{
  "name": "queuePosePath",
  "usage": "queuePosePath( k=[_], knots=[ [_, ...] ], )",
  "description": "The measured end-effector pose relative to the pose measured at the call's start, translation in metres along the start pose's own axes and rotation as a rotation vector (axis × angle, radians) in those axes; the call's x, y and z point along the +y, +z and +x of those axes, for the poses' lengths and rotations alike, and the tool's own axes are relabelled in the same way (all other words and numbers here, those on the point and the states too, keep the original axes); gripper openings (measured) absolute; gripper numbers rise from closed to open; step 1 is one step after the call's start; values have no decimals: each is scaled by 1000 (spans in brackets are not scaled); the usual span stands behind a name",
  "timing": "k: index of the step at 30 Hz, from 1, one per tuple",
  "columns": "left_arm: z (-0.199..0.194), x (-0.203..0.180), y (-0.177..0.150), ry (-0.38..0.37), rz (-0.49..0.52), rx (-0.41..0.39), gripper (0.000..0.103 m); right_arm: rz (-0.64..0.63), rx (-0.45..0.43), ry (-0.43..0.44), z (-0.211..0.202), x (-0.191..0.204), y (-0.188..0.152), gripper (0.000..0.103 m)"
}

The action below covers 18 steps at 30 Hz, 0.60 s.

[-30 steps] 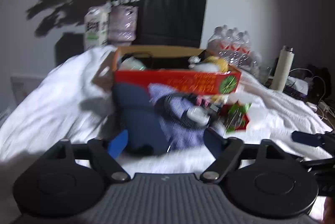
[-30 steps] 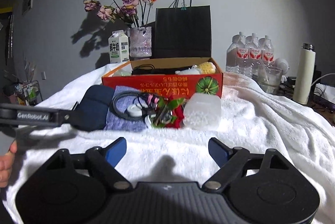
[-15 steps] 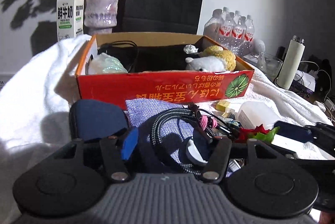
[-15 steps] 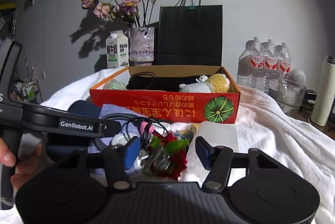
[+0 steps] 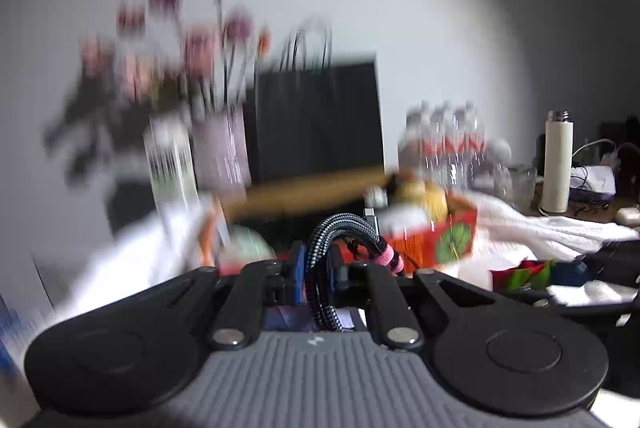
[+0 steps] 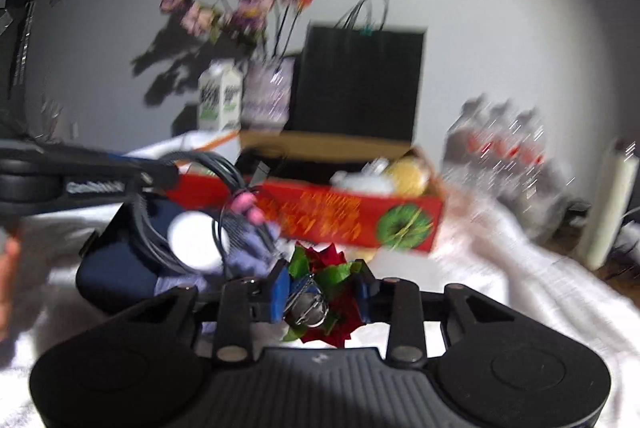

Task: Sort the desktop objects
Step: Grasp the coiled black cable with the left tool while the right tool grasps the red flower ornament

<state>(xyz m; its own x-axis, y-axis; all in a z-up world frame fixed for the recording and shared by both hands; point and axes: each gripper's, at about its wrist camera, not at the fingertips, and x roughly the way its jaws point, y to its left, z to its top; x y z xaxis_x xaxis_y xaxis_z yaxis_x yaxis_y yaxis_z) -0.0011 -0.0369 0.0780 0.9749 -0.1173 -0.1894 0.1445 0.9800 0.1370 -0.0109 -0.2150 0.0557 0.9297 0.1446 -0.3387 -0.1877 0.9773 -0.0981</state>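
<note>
While both jaws are closing, the left gripper (image 5: 318,274) pinches a braided cable (image 5: 326,248) and the right gripper (image 6: 322,288) clamps a red-and-green foil ornament (image 6: 324,268); neither item has reached the red box (image 6: 352,212) ahead, which already contains some plush toys.

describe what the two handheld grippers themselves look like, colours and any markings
Both match: the left gripper and right gripper have a grey ribbed body, two round black side discs, black linkage arms with silver rivets, and blue finger pads. Seen from the right wrist view, the left gripper's black arm carries blurred white lettering.
</note>
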Motion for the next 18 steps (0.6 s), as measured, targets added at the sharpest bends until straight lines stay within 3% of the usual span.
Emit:
queuePosePath(
  k=[2, 4, 6, 7, 9, 12, 18],
  knots=[
    [-14, -8, 3, -13, 54, -78, 12, 30, -17, 9, -14, -4, 2, 32],
    [-18, -15, 3, 1, 97, -47, 11, 56, -13, 34, -26, -7, 1, 32],
    [-35, -15, 6, -2, 80, -104, 11, 58, -21, 29, -38, -7, -4, 32],
    [-35, -14, 5, -4, 75, -89, 12, 59, -24, 31, -45, -8, -6, 32],
    [-45, -6, 8, -43, -26, -39, 11, 82, -11, 49, -55, -10, -10, 32],
    [-57, -6, 0, -28, 5, -37, 11, 62, -2, 55, -66, -8, -16, 32],
    [-86, 25, -7, -62, -157, -18, 11, 81, -2, 50, -83, -7, -20, 32]
  ],
)
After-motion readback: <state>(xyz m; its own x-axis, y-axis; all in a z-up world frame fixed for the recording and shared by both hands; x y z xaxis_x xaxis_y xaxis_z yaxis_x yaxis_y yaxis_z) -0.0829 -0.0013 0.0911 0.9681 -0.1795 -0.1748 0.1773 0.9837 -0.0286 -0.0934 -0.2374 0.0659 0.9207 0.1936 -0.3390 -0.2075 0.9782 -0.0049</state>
